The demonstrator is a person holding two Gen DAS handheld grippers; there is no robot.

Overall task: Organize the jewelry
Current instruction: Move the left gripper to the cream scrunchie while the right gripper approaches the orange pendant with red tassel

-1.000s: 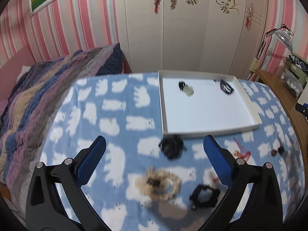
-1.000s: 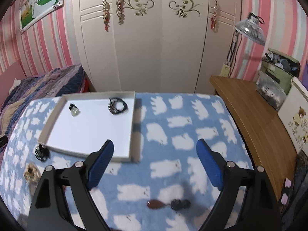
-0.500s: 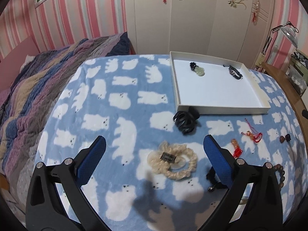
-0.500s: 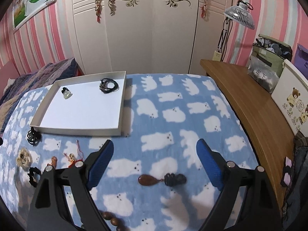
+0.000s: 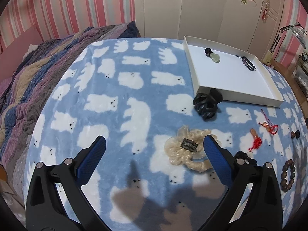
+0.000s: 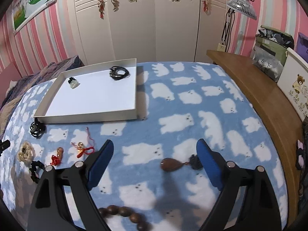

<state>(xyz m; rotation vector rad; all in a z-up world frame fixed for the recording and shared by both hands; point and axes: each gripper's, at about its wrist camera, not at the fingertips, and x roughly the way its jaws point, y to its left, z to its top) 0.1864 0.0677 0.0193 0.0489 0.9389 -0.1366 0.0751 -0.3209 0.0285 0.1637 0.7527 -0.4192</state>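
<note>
Pulled back from the white tray point(image 6: 87, 115) holding two pieces, with seven more left on the blanket point(image 6: 192, 100): left gripper point(image 5: 154, 150) and right gripper point(image 6: 155, 154), both wide open, empty.

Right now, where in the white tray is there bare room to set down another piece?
The tray holds only a green pendant and a black cord bracelet, both near its far wall. The whole near half is bare. Outside its near wall it is crowded: black hair claw, red tassel charm.
</note>
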